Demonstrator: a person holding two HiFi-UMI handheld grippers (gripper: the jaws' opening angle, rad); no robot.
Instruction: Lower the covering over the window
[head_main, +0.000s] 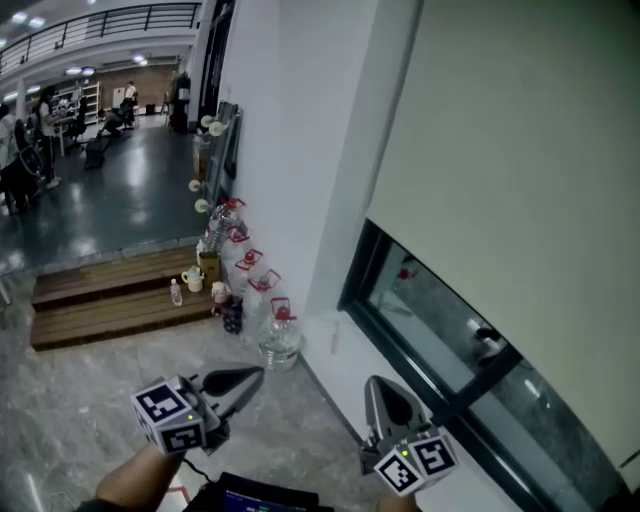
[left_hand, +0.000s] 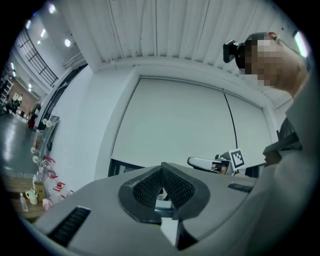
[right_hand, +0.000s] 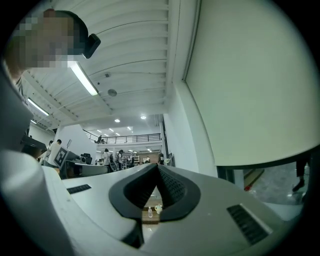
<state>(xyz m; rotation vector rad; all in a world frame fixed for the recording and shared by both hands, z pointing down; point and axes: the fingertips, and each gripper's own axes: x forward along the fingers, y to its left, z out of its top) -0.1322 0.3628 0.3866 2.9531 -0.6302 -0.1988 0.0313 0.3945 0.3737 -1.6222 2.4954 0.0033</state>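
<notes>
Head view, pale blind (head_main: 500, 130) partly down over window (head_main: 440, 312), left gripper (head_main: 245, 379) and right gripper (head_main: 381, 392) closed, empty.

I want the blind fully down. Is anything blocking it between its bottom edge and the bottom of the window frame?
Nothing visible does: below the pale roller blind only bare glass shows, down to the dark window frame.

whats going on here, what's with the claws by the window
A person stands by a window with a claw in each hand. The blind is most of the way down, and only a strip of glass at the bottom is bare. The left claw and right claw are both shut and empty, held out low and apart from the blind. Bottles stand along the wall to the left.
</notes>
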